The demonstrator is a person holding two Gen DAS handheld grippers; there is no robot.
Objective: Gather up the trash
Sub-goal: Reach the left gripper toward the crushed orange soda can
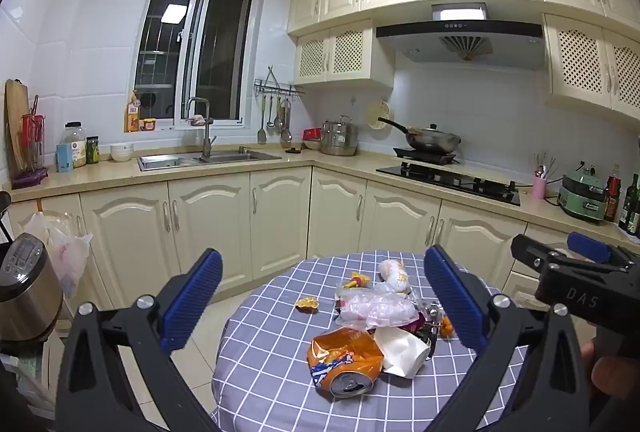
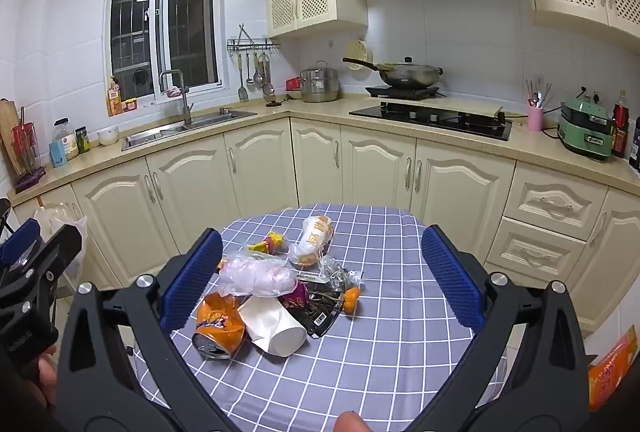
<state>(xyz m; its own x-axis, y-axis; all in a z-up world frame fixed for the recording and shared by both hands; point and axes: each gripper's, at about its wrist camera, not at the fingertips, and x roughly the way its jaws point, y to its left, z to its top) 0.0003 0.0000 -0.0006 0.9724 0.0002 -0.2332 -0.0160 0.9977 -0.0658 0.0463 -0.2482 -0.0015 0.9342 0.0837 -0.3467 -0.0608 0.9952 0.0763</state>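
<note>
Blue ribbed pads are facing each other across a wide gap on both black plastic tools: the left tongs point(image 1: 323, 306) are standing apart with nothing between them, and the right tongs point(image 2: 322, 274) are likewise spread and gripping nothing. Both are hovering above the near edge of the round tabletop point(image 2: 384, 312) covered in a grey-blue checked cloth.

Just beyond the pads, a pile of trash is lying toward the middle of the tabletop. Nearest the near edge, a crushed orange drink can point(image 2: 219, 326) is resting on its side, touching a white paper cup point(image 2: 278, 328) that is also lying tipped over. Behind them a crumpled clear plastic bag point(image 2: 256, 272) is sitting on top of a black foil snack wrapper point(image 2: 320, 306), with a small orange piece point(image 2: 350, 298) at that wrapper's right side. Farther toward the far edge, a white bag with orange print point(image 2: 314, 236) and a small yellow-and-red wrapper point(image 2: 270, 242) are lying side by side.
</note>
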